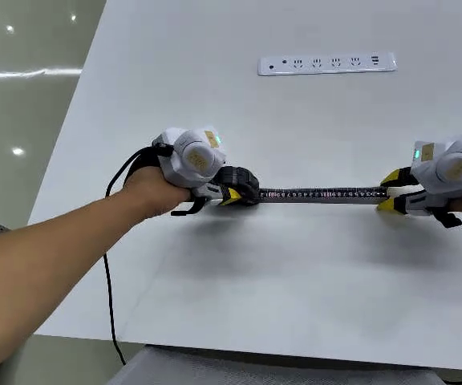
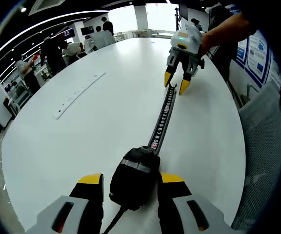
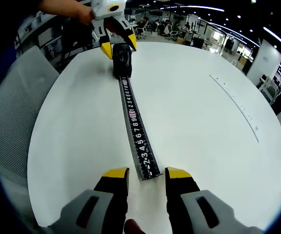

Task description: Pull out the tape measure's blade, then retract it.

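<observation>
White table (image 1: 295,281), tape measure (image 1: 237,186), blade (image 1: 323,194) extended

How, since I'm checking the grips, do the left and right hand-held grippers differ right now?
The left hand-held gripper is shut on the tape measure's black case; the right hand-held gripper stands open, jaws either side of the blade tip with gaps showing. Left sits at the case end, right at the free end. Both have yellow-tipped jaws.

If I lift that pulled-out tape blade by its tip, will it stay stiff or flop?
Probably fairly stiff: the blade lies straight on the table. Being thin and long, it may sag or kink. Released, it likely springs back into the case.
</observation>
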